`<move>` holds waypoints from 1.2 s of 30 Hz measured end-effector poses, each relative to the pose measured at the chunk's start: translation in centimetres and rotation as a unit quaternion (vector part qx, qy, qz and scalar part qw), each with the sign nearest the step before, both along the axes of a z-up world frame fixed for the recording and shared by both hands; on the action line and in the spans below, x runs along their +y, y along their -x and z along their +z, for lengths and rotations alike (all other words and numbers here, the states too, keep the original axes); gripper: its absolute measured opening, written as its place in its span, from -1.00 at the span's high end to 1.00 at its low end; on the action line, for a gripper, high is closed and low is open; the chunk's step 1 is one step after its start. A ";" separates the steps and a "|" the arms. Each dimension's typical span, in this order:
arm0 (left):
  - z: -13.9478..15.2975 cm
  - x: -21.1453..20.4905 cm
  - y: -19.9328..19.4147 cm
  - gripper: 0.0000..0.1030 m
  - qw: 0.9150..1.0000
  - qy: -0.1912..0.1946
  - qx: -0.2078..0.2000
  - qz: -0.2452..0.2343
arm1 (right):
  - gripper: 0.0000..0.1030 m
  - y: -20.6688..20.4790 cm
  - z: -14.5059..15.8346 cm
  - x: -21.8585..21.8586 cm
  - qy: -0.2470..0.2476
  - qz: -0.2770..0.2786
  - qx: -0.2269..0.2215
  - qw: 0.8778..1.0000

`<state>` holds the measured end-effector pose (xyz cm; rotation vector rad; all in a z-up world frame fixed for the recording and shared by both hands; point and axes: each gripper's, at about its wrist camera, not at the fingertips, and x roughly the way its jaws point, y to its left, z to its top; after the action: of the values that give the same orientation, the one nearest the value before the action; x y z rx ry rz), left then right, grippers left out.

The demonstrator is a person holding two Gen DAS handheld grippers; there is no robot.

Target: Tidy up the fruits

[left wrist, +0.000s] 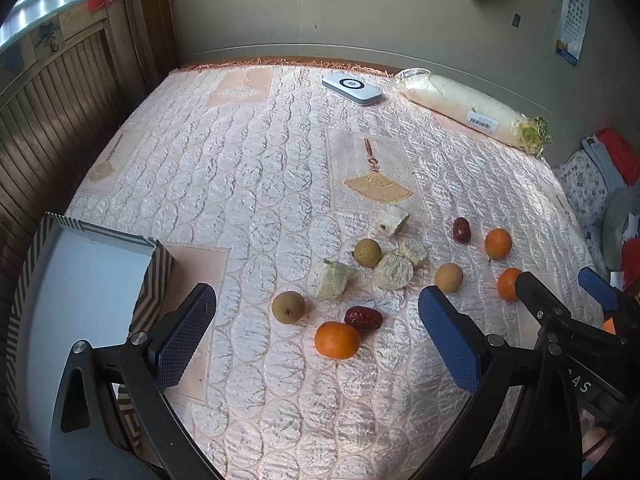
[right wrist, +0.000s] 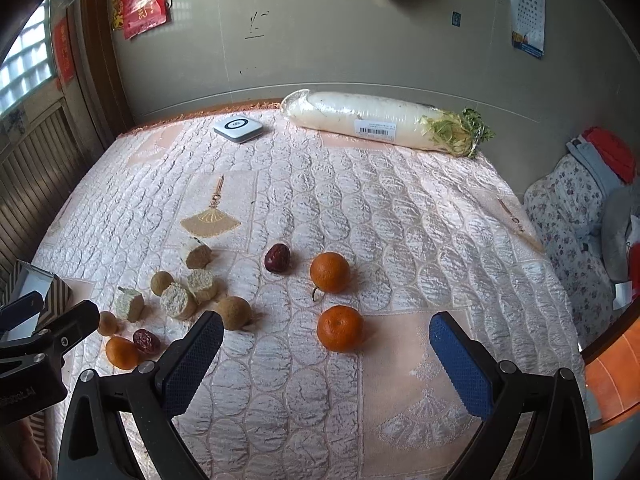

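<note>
Both grippers hang above the quilted bedspread [left wrist: 248, 168] with nothing between their fingers: the left gripper [left wrist: 316, 336] has its jaws spread wide, and the right gripper [right wrist: 326, 364] is likewise released and empty. The striped box [left wrist: 156, 280] serves as the landmark here; it sits at the left edge of the cloth, and the part of its pale inside that shows holds nothing, so the sorting looks barely begun. The fruit lies loose in a scatter to the right of the box. Nearest it is a brown longan [left wrist: 288, 307], then a red date [left wrist: 363, 318] touching the near orange [left wrist: 337, 339], which sits almost squarely between the left gripper's fingers, probably lined up as the first pick. Beyond these are pale cut chunks [left wrist: 394, 271] bunched together, and farther from the box two more oranges [right wrist: 330, 272] [right wrist: 340, 328], the nearer one framed by the right gripper. A wrapped white radish [right wrist: 372, 120] and a flat white device [right wrist: 238, 128] lie well away from the box, by the far wall.
</note>
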<state>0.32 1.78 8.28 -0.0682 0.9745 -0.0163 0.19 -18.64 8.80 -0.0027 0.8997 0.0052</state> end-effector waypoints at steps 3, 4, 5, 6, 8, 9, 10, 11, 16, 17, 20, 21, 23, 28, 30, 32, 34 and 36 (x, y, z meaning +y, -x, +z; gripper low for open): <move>0.2 -0.2 0.0 -0.98 1.000 0.001 0.001 -0.002 | -1.00 -0.1 0.4 0.0 0.000 0.002 0.001 1.000; 0.3 -0.3 0.0 -0.98 1.000 -0.002 -0.002 -0.003 | -1.00 -0.1 0.5 0.0 -0.002 0.002 0.000 1.000; 0.4 -0.3 0.1 -0.98 1.000 -0.004 -0.003 -0.005 | -1.00 -0.1 0.5 0.0 -0.003 0.001 -0.001 1.000; 0.5 -0.4 0.1 -0.98 1.000 -0.005 -0.004 -0.006 | -1.00 -0.1 0.5 0.0 -0.004 0.000 -0.001 1.000; 0.6 -0.2 0.1 -0.98 1.000 -0.004 -0.004 -0.007 | -1.00 -0.2 0.5 0.0 -0.004 0.001 -0.001 1.000; 0.6 -0.2 0.0 -0.98 1.000 -0.004 -0.002 -0.005 | -1.00 -0.1 0.5 0.0 -0.005 0.001 -0.001 1.000; 0.5 -0.1 0.0 -0.98 1.000 -0.003 -0.001 -0.003 | -1.00 -0.1 0.5 0.1 -0.006 0.003 -0.001 1.000; 0.4 0.0 0.0 -0.98 1.000 -0.002 0.002 -0.002 | -1.00 -0.1 0.4 0.1 -0.006 0.004 0.000 1.000; 0.1 0.5 0.1 -0.98 1.000 0.001 0.008 0.004 | -1.00 -0.2 0.2 0.2 -0.007 0.006 0.004 1.000; 0.0 0.5 0.1 -0.98 1.000 0.000 0.008 0.004 | -1.00 -0.3 0.2 0.2 -0.009 0.006 0.005 1.000; -0.2 0.7 0.0 -0.98 1.000 0.001 0.011 0.003 | -1.00 -0.4 0.2 0.2 -0.009 0.006 0.006 1.000; -0.3 0.7 0.1 -0.98 1.000 0.001 0.012 0.003 | -1.00 -0.4 0.1 0.2 -0.009 0.006 0.006 1.000; -0.4 0.7 0.2 -0.98 1.000 0.000 0.013 0.002 | -1.00 -0.5 0.1 0.2 -0.009 0.007 0.008 1.000; -0.7 0.9 0.3 -0.98 1.000 -0.001 0.017 -0.001 | -1.00 -0.5 0.0 0.2 -0.009 0.008 0.007 1.000; -0.9 1.0 0.3 -0.98 1.000 0.001 0.021 0.000 | -1.00 -0.5 -0.1 0.2 -0.008 0.009 0.008 1.000; -1.1 1.1 0.2 -0.98 1.000 0.003 0.024 0.002 | -1.00 -0.5 -0.2 0.2 -0.009 0.008 0.009 1.000; -1.2 1.1 0.2 -0.98 1.000 0.002 0.025 0.001 | -1.00 -0.5 -0.1 0.3 -0.009 0.010 0.009 1.000; -1.3 1.1 0.2 -0.98 1.000 -0.001 0.026 -0.001 | -1.00 -0.6 -0.1 0.3 -0.008 0.011 0.008 1.000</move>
<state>0.13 2.84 6.99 -0.0658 1.0263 -0.0158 0.75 -18.37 8.68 0.0017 0.9159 0.0329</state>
